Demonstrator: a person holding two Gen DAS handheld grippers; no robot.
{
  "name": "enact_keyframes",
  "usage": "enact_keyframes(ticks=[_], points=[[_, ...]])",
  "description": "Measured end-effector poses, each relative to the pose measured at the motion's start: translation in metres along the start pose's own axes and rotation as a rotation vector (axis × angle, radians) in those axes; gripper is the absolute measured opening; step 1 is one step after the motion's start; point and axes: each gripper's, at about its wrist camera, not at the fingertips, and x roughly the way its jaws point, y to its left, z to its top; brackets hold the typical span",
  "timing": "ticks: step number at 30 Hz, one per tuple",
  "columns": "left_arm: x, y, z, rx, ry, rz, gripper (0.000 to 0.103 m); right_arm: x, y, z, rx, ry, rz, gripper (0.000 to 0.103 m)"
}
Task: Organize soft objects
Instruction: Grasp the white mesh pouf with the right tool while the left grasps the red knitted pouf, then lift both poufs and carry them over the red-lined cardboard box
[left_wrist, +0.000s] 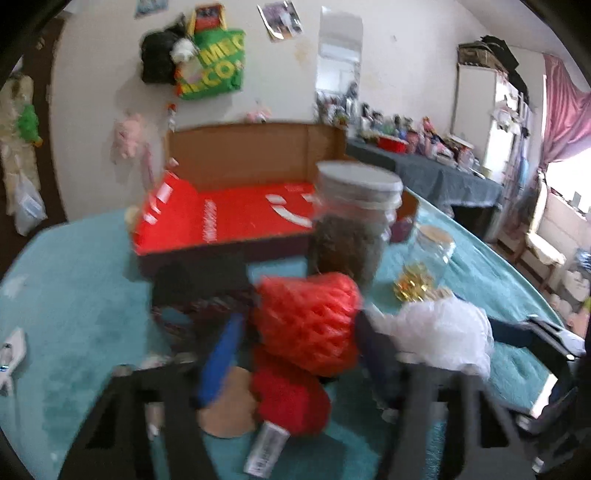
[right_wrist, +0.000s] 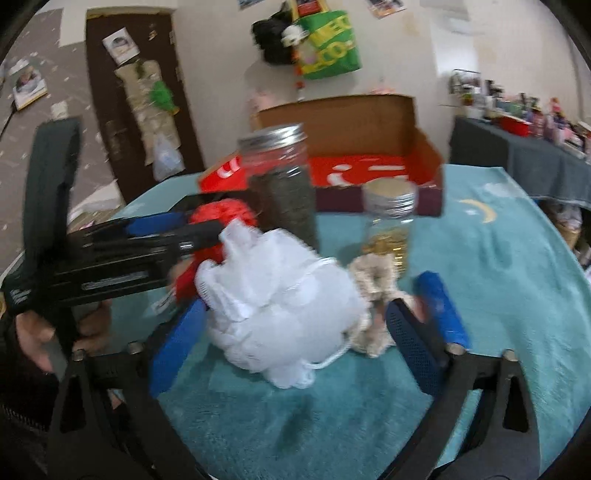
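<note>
A red mesh bath pouf (left_wrist: 308, 321) sits between the fingers of my left gripper (left_wrist: 299, 354), which closes on it; it also shows in the right wrist view (right_wrist: 221, 214). A white mesh pouf (right_wrist: 280, 302) lies on the teal cloth between the open fingers of my right gripper (right_wrist: 314, 325), and shows in the left wrist view (left_wrist: 439, 336). A red knit item (left_wrist: 291, 398) and a tan round pad (left_wrist: 229, 406) lie below the red pouf. A beige scrunchie (right_wrist: 376, 291) lies right of the white pouf. An open red box (left_wrist: 236, 218) stands behind.
A tall jar with dark contents (right_wrist: 284, 184) and a smaller jar with gold pieces (right_wrist: 388, 229) stand in front of the box (right_wrist: 369, 173). A dark woven item (left_wrist: 199, 295) lies left of the red pouf. The teal cloth (right_wrist: 498, 258) covers the table.
</note>
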Motion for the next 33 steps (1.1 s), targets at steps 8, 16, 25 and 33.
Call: enact_keyframes(ticks=[8, 16, 25, 33], points=[[-0.017, -0.007, -0.007, 0.017, -0.035, 0.002, 0.023, -0.017, 0.012, -0.002, -0.039, -0.088, 0.014, 0.027], [-0.033, -0.007, -0.007, 0.022, -0.059, -0.019, 0.022, -0.031, 0.003, 0.009, -0.009, -0.131, -0.011, 0.009], [-0.046, -0.005, -0.006, 0.036, -0.080, -0.025, 0.022, -0.038, 0.007, 0.010, -0.038, -0.155, -0.043, 0.008], [-0.054, -0.004, -0.002, 0.033, -0.105, -0.031, 0.022, -0.045, 0.008, 0.016, -0.055, -0.173, -0.058, 0.007]])
